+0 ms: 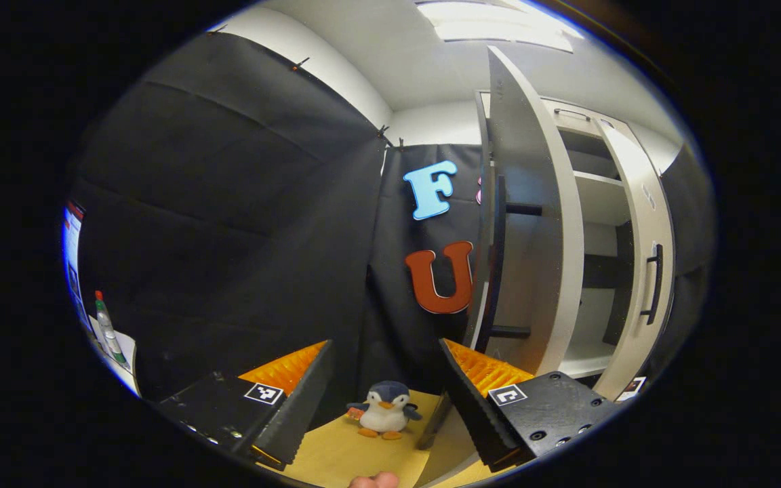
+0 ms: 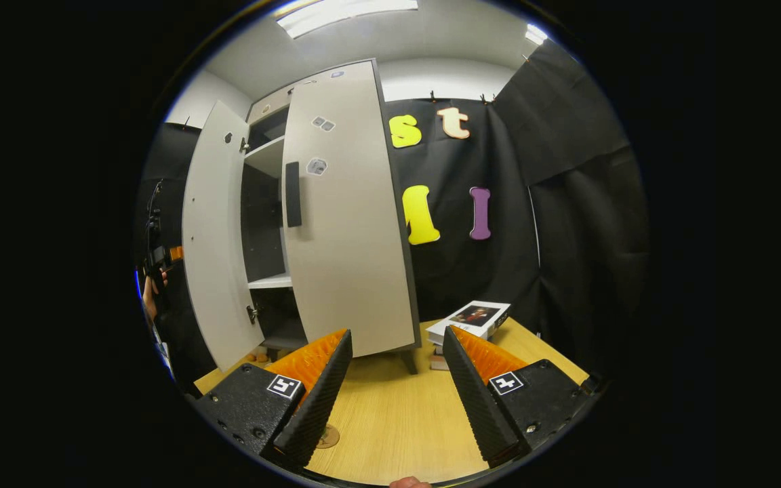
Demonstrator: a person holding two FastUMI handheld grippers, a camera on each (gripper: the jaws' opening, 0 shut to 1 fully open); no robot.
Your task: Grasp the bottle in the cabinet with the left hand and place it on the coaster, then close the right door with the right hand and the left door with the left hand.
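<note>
The pale cabinet [image 2: 265, 159] stands on the wooden table with both doors swung open. In the right gripper view the right door [image 2: 350, 230] faces me with its dark handle [image 2: 292, 194], and the left door [image 2: 217, 237] hangs open beyond it. A round coaster [image 2: 328, 436] lies on the table, half hidden behind my right gripper's finger. My right gripper [image 2: 397, 332] is open and holds nothing. In the left gripper view the left door [image 1: 529, 224] is near, edge-on. My left gripper [image 1: 385, 344] is open, left of the cabinet. The shelves [image 1: 597, 203] I see look bare; the doors hide much of the inside.
A small penguin plush [image 1: 384, 409] sits on the table [image 1: 336, 454] just ahead of my left gripper. A stack of books [image 2: 473, 318] lies right of the cabinet. A red-capped bottle [image 1: 107, 331] stands at the far left edge. The hand holding the left gripper [image 2: 154, 271] is beside the left door.
</note>
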